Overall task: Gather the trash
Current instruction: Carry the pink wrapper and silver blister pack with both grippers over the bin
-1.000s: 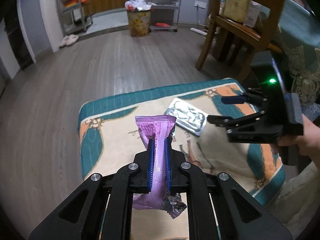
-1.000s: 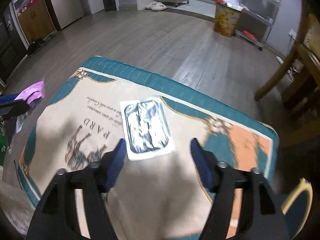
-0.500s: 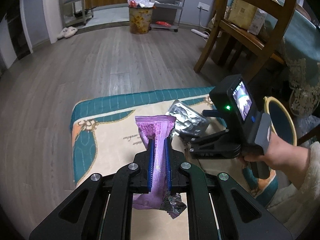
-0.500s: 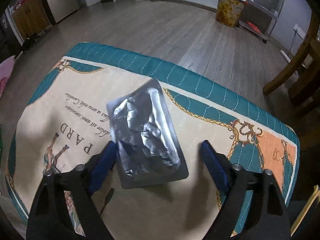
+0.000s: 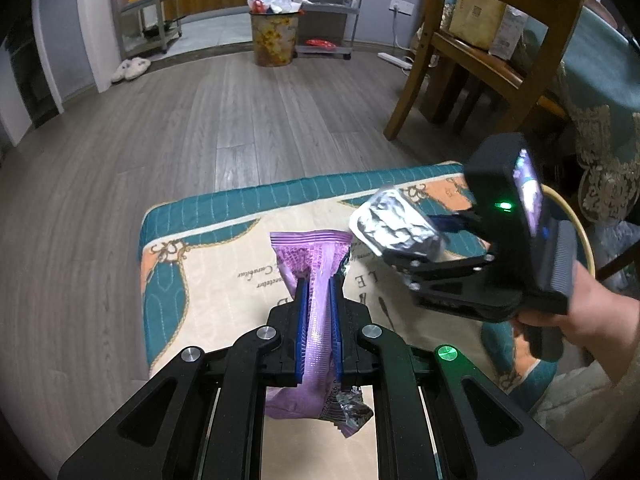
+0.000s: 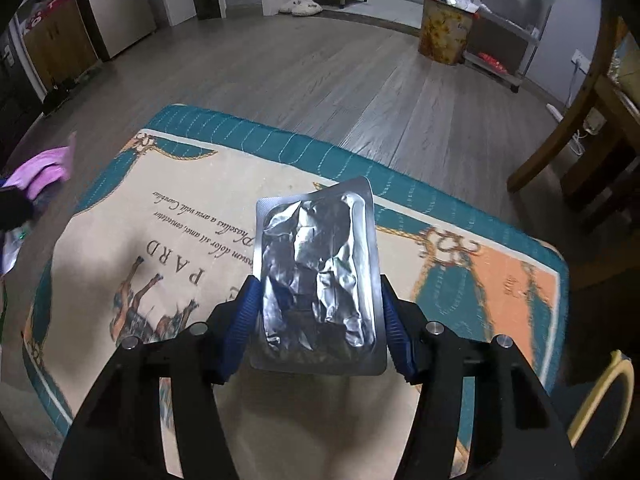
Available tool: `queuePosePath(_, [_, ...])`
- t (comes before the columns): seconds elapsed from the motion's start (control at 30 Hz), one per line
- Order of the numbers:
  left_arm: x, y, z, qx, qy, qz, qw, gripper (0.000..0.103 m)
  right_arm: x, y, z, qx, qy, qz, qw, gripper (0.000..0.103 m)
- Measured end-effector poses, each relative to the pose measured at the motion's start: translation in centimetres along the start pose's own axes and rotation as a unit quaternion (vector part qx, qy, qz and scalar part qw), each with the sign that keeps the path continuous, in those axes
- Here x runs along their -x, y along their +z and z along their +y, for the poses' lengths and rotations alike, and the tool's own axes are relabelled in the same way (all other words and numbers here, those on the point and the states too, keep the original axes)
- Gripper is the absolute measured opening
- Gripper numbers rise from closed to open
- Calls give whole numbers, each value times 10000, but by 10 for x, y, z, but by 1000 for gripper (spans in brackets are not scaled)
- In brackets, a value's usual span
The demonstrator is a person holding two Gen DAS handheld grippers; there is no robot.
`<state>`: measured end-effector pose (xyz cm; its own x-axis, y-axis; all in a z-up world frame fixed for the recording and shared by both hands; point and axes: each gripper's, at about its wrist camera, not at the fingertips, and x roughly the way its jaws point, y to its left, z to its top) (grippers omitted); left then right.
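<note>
**Foil tray between closing right fingers, purple wrapper clamped in left**

Left wrist view: left gripper [image 5: 319, 312] pinched narrow on the purple wrapper [image 5: 316, 276], long axis running straight along the fingers, crumpled tail hanging below. Beyond it, near the far right corner of the bench [image 5: 208, 216], the right gripper [image 5: 416, 248] in a hand [image 5: 576, 320], carrying the silver foil tray [image 5: 394, 230] tilted clear of the cloth. Far across the wooden floor [image 5: 240, 120], a full trash bin [image 5: 274, 40] by metal shelving, a wooden chair [image 5: 480, 60] to the right.

Right wrist view: foil tray [image 6: 318, 276] lying lengthwise between the fingers [image 6: 242, 316], long axis pointing away toward the far edge of the bench [image 6: 520, 272]; fingers closing, blue pads meeting both long edges, near end of the tray sunk deepest between them. Purple wrapper [image 6: 40, 168] at the left edge. Trash bin [image 6: 444, 36] far off, upper right, well apart from both hands. Likely next: carrying both pieces across the floor to that bin.
</note>
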<state>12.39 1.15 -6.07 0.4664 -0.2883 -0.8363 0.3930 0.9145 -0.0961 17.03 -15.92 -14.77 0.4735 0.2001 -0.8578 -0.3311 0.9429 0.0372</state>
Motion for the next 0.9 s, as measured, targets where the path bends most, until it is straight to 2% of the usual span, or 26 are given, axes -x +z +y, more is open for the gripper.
queuePosePath(0.23, [8,13,-20,-22,-138,-194,9997,12,49,-19,-20,-249,-39,-199,9995,58])
queuePosePath(0.43, [13,31,-52,-148,-304,-381,9987,12,111,-35,-53,-520,-112,-415,9977,58])
queuePosePath(0.7, [5,57,-125,-563,-691,-549,9945,12,200,-75,-126,-998,-367,-486,9931,58])
queuePosePath(0.8, [-5,66,-162,-780,-881,-552,9915,12,223,-103,-156,-1350,-480,-546,9882,58])
queuePosePath(0.9, [-18,72,-197,-978,-1064,-499,9882,12,226,-131,-184,-1826,-527,-604,9799,58])
